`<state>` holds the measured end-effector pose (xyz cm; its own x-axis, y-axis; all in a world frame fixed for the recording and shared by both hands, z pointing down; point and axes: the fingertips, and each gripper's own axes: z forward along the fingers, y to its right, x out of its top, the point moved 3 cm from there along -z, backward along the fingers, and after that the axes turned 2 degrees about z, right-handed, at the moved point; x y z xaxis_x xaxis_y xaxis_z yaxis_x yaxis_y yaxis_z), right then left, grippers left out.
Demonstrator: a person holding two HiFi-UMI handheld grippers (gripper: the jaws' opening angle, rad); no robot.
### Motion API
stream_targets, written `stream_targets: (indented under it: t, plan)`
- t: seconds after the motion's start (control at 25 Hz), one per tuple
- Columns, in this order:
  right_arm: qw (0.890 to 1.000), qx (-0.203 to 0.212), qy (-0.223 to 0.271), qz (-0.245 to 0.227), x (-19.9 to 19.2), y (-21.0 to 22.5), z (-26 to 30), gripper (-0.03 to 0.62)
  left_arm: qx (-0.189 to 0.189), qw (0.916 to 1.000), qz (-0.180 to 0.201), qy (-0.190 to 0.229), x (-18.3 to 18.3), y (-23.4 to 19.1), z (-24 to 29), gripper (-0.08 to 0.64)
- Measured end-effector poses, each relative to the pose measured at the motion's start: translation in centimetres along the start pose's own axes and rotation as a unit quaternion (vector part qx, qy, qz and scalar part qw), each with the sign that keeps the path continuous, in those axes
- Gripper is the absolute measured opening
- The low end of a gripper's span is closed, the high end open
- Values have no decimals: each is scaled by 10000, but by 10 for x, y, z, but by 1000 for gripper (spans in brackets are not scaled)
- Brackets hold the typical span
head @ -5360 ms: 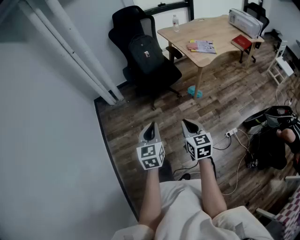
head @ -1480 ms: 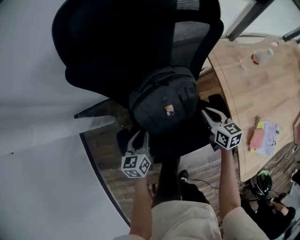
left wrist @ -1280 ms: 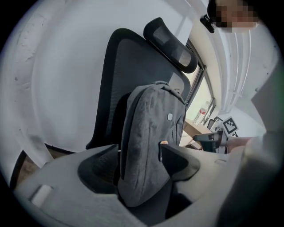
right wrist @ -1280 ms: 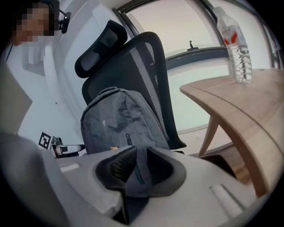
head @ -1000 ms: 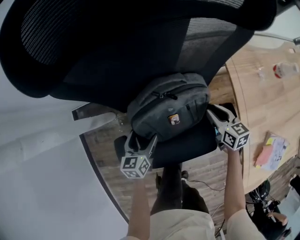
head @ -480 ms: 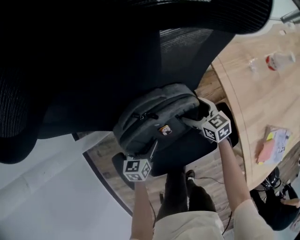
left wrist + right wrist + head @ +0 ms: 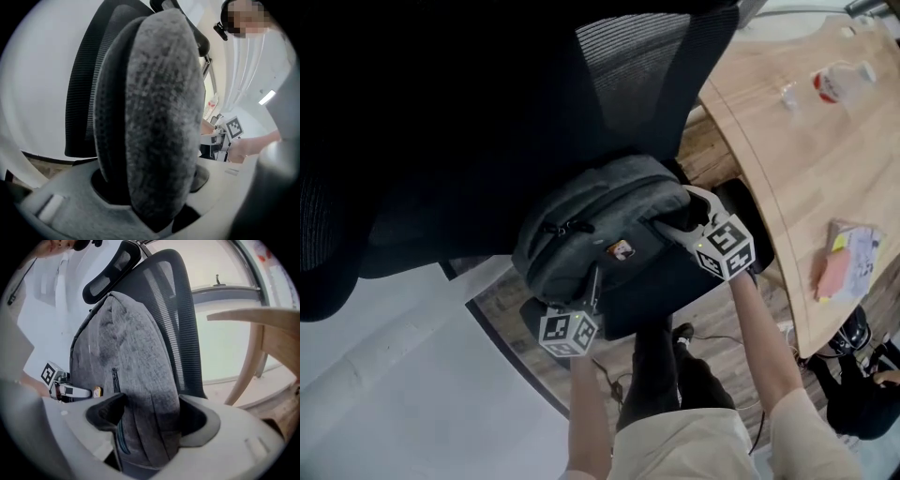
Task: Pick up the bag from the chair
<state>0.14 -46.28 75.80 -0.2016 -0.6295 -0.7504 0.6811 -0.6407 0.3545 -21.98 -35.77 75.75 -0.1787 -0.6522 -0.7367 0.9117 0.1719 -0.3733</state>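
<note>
Two grips I am logging: left gripper jaws, just closing, are pinching the grey bag at its left edge; right gripper jaws, likewise closing, are clamping its right side. Bag is sitting on the chair seat, leaning against the backrest.

bag: mottled heather grey between both pairs of jaws, with a small orange badge on its front.
chair: black, its back a finely ribbed mesh behind the jaws.
left gripper: pale grey jaws; cube in black-and-white square markers.
right gripper: pale grey jaws, dark pads; the same black-and-white cube.
table: light wood, faint grain, right of the right jaws.
floor: brown plank pattern beside the left jaws.
bottle: clear, red label.
</note>
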Motion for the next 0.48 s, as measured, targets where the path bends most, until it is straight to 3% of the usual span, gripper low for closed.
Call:
stream_targets:
  t: [0.48]
  plan:
    - [9971,-588,429,230,-19,-55,-86,317,-315,9970,692,-142,8,45,-60,198]
